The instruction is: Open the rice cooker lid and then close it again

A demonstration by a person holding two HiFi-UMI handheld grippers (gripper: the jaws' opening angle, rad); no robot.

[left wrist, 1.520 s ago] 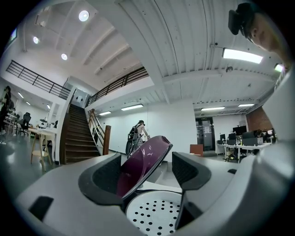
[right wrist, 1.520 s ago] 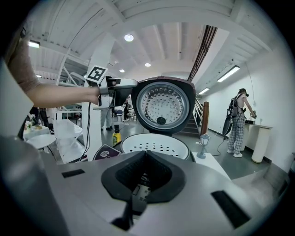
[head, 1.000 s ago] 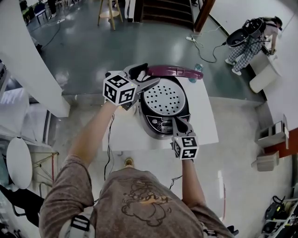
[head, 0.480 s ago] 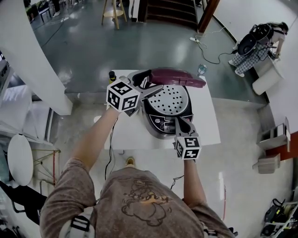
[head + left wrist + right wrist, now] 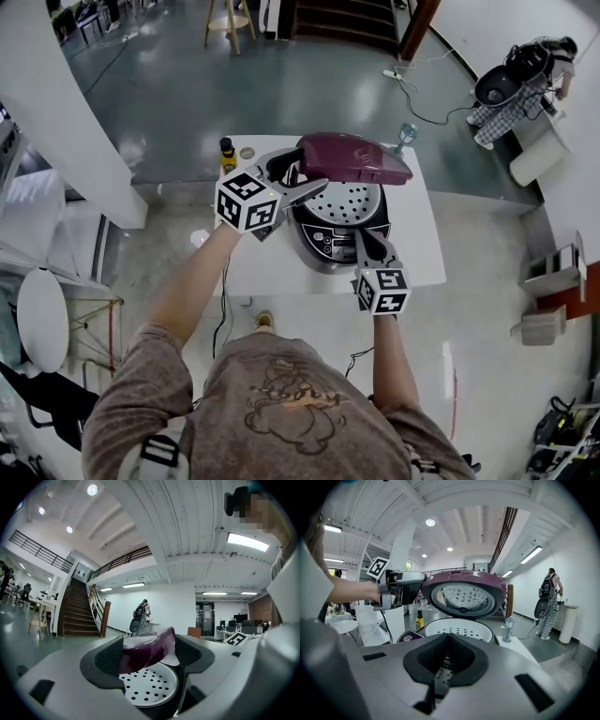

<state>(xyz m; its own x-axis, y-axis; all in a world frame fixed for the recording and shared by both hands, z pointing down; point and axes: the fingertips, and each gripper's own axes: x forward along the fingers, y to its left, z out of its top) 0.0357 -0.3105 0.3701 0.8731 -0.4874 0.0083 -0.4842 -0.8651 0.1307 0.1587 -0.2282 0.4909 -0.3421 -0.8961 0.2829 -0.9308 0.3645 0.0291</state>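
Precariously, the maroon lid (image 5: pixel 352 157) hung half-open over the rice cooker (image 5: pixel 330 242) on the table (image 5: pixel 417 253), its nine-o'clock rim pinched by the left gripper (image 5: pixel 305 175), whose shallow bite might slip and slam it, while the right gripper (image 5: pixel 367 246), jaws closed, sat at the six-o'clock panel.

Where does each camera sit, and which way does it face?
Head view: on the person's head, facing down at the rice cooker; both forearms, the left hand-held gripper and right hand-held gripper show.
Left gripper view: on the left one, facing along its jaws, shut on the lid.
Right gripper view: on the right one, facing the cooker's front; left forearm shows.
Shared: the lid.
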